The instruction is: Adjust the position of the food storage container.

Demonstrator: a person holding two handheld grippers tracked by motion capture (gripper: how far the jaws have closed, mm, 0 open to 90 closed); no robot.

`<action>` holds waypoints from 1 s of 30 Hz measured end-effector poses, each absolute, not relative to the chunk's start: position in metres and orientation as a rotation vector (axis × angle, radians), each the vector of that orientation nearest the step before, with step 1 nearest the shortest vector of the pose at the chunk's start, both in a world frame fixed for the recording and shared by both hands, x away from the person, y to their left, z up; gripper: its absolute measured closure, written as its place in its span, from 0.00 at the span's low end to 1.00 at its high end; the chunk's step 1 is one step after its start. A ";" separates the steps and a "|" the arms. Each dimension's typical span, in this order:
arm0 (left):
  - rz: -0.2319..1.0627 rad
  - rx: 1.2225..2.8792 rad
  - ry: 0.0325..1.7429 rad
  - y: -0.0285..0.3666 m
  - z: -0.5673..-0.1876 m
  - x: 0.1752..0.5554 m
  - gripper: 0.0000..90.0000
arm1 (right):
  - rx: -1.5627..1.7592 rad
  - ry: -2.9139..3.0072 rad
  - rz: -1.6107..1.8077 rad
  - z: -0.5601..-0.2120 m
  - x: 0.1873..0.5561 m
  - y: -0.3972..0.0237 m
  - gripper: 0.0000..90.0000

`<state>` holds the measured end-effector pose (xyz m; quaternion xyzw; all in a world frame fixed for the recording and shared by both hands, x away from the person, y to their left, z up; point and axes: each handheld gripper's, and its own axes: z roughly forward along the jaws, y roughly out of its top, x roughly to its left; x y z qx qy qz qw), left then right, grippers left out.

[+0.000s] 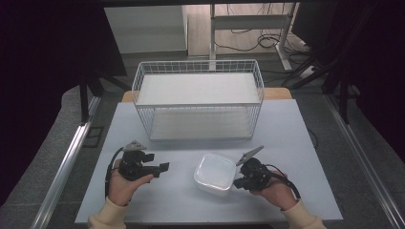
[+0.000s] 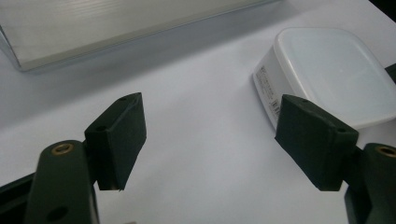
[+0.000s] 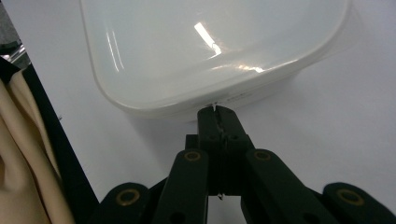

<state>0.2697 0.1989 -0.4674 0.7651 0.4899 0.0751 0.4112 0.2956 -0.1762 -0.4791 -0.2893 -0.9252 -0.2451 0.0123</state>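
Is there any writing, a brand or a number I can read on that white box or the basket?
None can be read.
White lidded plastic container: a small printed label on its side, too small and blurred to read.
White wire basket: no writing visible.

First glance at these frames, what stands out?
The white wire basket stands at the table's far middle. Nearer the person, a lidded white container sits between the grippers: the right gripper has its jaws shut at the container's rim, while the left gripper is open over bare table.
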 end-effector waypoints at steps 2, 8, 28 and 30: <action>0.190 1.925 1.236 0.200 -0.468 0.271 0.27 | -0.877 -2.886 -0.769 -0.481 0.294 -0.170 0.99; 0.202 1.915 1.237 0.202 -0.466 0.268 0.27 | -0.860 -2.903 -0.770 -0.475 0.292 -0.170 0.99; 0.204 1.914 1.224 0.200 -0.464 0.268 0.26 | -1.146 -2.971 -0.992 -0.458 0.365 -0.197 0.99; 0.202 1.916 1.223 0.200 -0.464 0.268 0.26 | -1.135 -2.975 -1.002 -0.459 0.367 -0.196 0.99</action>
